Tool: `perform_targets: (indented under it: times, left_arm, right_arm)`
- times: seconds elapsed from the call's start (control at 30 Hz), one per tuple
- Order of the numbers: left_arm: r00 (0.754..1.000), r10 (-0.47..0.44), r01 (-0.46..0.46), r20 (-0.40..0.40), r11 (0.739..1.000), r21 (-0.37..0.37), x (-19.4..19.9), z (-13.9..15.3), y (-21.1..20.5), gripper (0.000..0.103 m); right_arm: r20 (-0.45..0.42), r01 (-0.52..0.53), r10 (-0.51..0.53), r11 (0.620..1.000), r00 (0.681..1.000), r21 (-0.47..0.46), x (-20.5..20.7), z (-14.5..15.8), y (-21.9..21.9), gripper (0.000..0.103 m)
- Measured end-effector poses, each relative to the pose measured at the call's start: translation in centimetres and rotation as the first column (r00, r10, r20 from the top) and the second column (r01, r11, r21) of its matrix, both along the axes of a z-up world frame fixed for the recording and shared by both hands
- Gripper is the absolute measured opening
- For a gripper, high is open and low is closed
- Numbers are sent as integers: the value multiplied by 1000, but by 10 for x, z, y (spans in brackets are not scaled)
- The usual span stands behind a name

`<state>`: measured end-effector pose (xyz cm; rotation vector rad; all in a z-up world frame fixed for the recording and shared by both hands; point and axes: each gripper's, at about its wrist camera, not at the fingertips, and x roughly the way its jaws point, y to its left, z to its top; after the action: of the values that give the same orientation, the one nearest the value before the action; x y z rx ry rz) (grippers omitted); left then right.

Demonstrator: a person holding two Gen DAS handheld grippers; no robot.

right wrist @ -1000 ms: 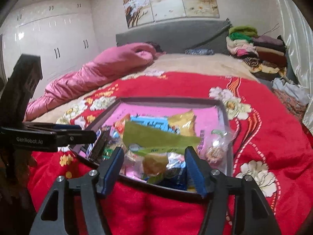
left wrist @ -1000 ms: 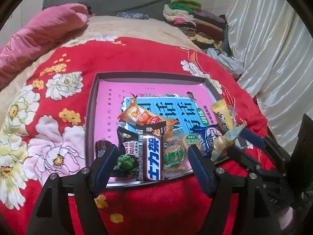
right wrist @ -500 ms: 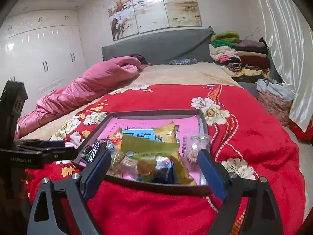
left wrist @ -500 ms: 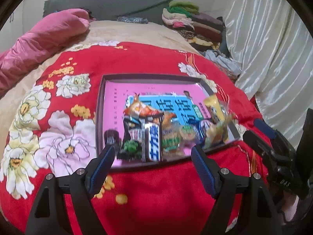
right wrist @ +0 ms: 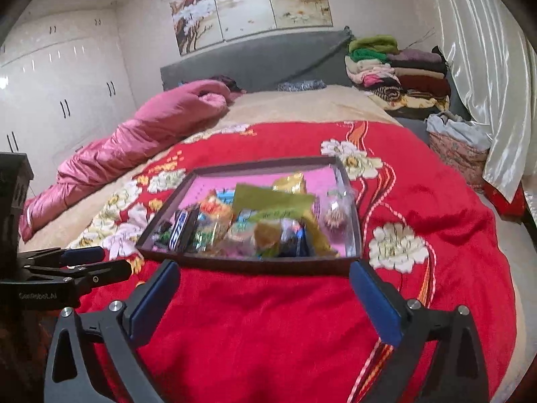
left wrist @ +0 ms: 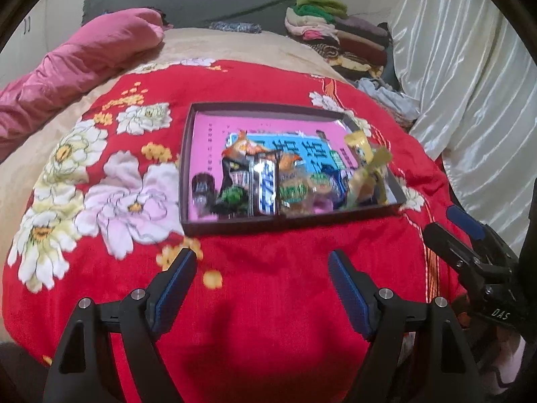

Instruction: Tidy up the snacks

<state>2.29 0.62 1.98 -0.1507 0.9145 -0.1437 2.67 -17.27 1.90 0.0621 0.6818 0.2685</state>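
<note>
Both tools are matte black plastic two-finger grippers, left (left wrist: pixel 261 268) and right (right wrist: pixel 265 277), with blue ribbed pads (left wrist: pixel 347 292), silver round screw heads (right wrist: pixel 115 305) and white lettering (right wrist: pixel 37 296) on the side.

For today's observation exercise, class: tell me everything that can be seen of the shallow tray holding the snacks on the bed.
The tray is a shallow rectangular box with low, dark brown walls, probably cardboard. Its floor is bright pink, with a blue panel of large printed characters. It lies flat on the red floral bedspread. Wrapped snacks are heaped along its near edge, while the far half of its floor lies bare. Neither gripper touches it; both are short of its near wall.
</note>
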Motion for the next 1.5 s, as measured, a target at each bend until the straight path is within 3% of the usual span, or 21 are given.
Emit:
perform_targets:
  times: [0.33, 1.5]
  left_arm:
    - [1000, 9, -9, -14, 1000, -8, -16, -3, 0, 82]
    - [1000, -9, 9, -5, 1000, 16, -22, 4, -8, 82]
  right_arm:
    - [-13, 2, -3, 1000, 1000, -23, -19, 3, 11, 102]
    - [-40, 6, -7, 1000, 999, -29, -14, -3, 10, 102]
